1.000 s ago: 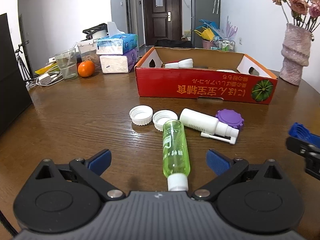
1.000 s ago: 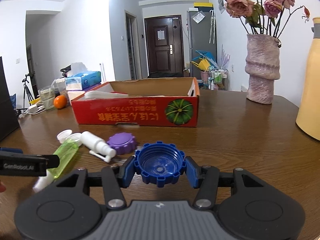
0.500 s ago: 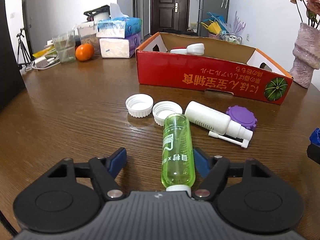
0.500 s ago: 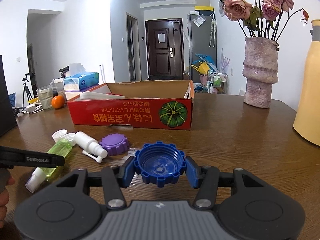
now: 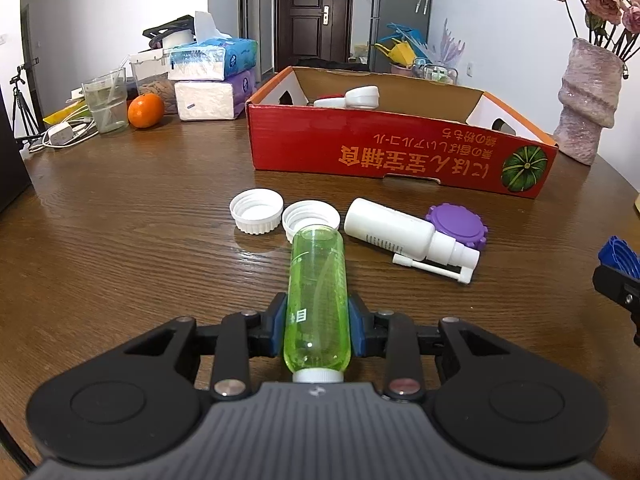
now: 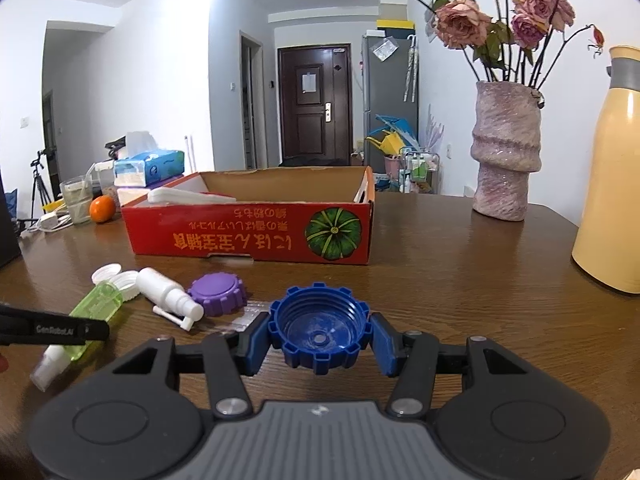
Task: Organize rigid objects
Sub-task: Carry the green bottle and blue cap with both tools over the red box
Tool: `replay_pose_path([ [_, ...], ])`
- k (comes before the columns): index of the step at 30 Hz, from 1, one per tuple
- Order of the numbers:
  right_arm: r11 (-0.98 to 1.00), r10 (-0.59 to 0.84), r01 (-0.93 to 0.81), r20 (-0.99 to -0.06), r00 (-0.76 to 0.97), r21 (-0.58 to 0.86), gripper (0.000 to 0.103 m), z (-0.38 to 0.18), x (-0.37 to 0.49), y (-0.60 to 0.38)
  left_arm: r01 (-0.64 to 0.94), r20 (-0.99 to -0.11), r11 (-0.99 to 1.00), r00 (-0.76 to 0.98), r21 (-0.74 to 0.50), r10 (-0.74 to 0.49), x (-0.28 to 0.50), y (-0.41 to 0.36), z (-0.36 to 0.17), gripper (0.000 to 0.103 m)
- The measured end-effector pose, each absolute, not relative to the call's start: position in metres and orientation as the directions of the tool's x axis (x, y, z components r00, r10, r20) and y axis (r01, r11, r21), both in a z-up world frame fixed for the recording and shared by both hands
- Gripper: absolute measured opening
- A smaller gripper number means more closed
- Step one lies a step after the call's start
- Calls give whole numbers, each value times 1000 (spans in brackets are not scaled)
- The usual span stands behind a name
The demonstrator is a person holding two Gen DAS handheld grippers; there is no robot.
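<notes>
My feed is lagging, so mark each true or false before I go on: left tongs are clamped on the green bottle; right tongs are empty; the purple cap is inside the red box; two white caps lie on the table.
1. Left tongs are clamped on the green bottle: true.
2. Right tongs are empty: false, they grip the blue cap.
3. The purple cap is inside the red box: false, it lies on the table beside the white spray bottle.
4. Two white caps lie on the table: true.
</notes>
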State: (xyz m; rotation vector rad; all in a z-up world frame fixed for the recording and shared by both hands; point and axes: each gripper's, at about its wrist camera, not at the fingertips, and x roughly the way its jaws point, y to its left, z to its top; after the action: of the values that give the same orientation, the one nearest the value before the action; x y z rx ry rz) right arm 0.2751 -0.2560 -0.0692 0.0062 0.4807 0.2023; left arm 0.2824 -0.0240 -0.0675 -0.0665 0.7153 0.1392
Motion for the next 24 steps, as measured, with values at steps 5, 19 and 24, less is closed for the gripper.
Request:
replay_pose_path([
  [5,982,189,-178,-445,875,66,52,-67,273,-254,-136,-638,991,764,-16,95,276,-25,-61,31],
  [19,977,214,-184,-420,882,112,52,-58,270,-233,-111,-625,993,779,-48,57,270,-18,-41,31],
  [24,975,220,-185,-409,886,123,52,-51,271,-224,-106,-605,992,795,-62,47,270,-12,-27,31],
])
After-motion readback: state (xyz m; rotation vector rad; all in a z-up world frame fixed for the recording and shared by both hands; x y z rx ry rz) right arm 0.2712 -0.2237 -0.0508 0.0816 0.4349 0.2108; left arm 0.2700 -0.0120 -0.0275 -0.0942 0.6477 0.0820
